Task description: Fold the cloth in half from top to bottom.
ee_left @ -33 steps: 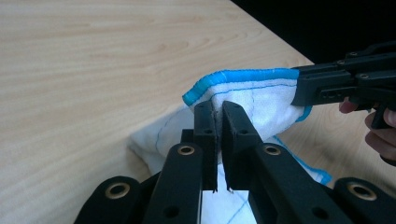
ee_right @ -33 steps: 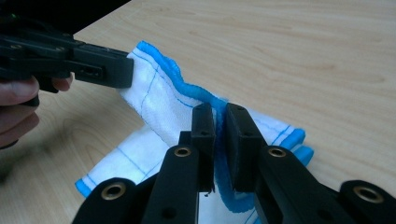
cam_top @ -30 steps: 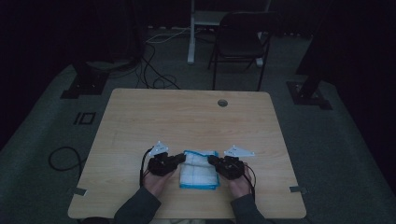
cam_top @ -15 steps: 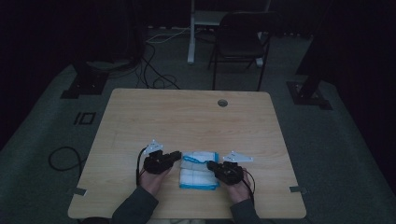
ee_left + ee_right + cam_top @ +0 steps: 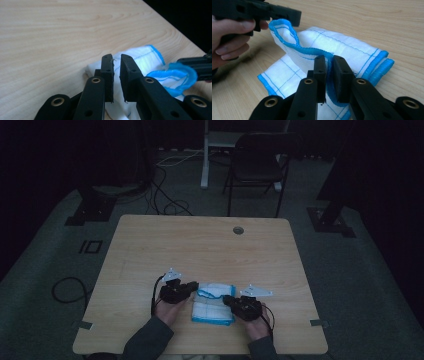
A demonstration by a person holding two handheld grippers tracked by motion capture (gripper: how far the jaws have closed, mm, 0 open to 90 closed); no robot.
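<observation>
A white cloth [image 5: 214, 306] with a blue hem lies folded near the table's front edge. My right gripper [image 5: 228, 299] is at its right side, shut on the blue hem [image 5: 325, 56], which runs between the jaws. The hem rises in a loop [image 5: 277, 25] up to my left gripper [image 5: 287, 15], held by a hand. My left gripper [image 5: 193, 287] is at the cloth's far left corner. In the left gripper view its jaws stand almost together over the white cloth [image 5: 145, 56], seemingly pinching a layer. The right gripper [image 5: 193, 66] shows beside the blue loop [image 5: 183, 72].
The wooden table [image 5: 200, 245] has a cable hole [image 5: 238, 230] at its far edge. A dark chair [image 5: 257, 167] and stand bases sit on the floor behind. A cable [image 5: 67, 290] lies on the floor to the left.
The right gripper has drawn slightly toward the person. The cloth's far edge, flat before, now stands bunched in a raised loop between the two grippers.
</observation>
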